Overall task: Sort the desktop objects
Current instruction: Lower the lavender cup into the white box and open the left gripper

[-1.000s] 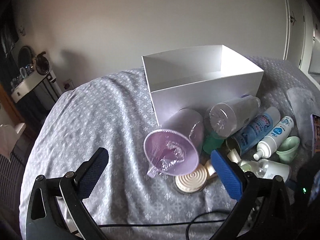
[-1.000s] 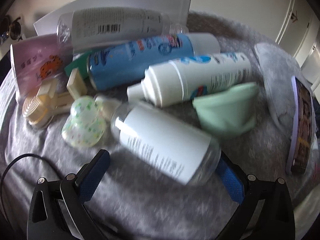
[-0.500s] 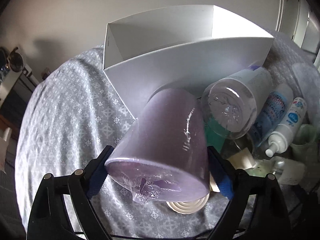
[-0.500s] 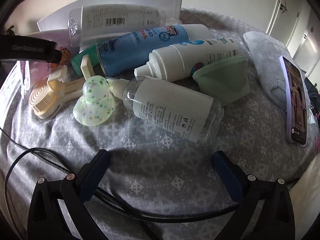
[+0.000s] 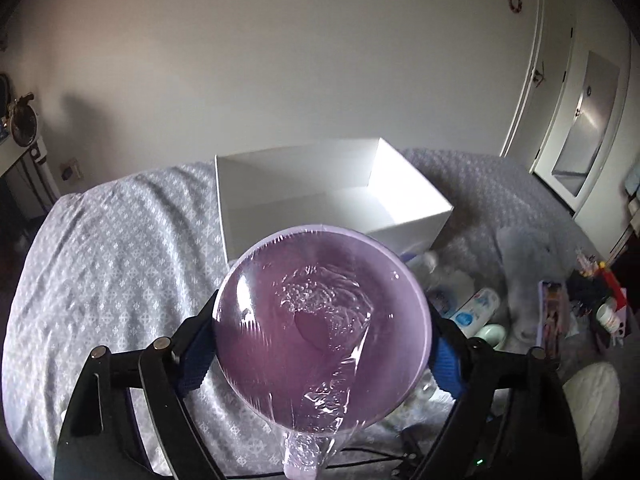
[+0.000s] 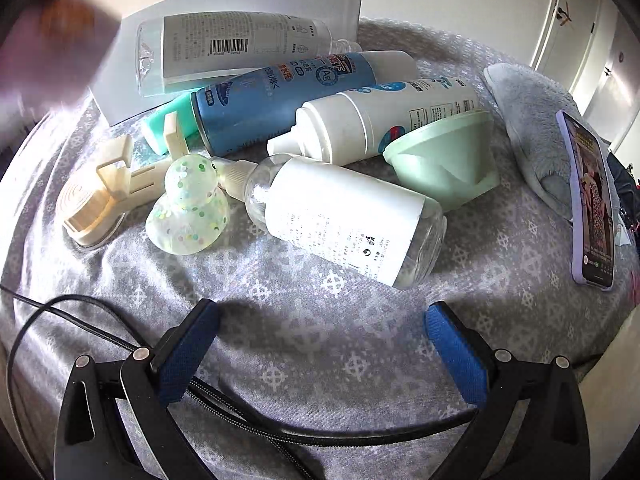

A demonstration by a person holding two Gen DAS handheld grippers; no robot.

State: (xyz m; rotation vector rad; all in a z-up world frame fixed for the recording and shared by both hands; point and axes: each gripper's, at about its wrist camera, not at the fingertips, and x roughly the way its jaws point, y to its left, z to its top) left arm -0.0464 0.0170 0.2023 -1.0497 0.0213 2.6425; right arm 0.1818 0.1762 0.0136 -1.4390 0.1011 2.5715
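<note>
A purple cup (image 5: pixel 324 328), sealed in clear wrap, fills the lower middle of the left wrist view, the left gripper (image 5: pixel 320 344) with its jaws clamped on its sides. Above it in the frame a white box (image 5: pixel 332 196) sits open on the grey patterned bed (image 5: pixel 120 248). The right gripper (image 6: pixel 320 344), jaws apart and holding nothing, hangs at lower centre over the bed, below a clear bottle (image 6: pixel 344 220), a blue can (image 6: pixel 280 96) and a green funnel (image 6: pixel 444 160) lying in a heap.
</note>
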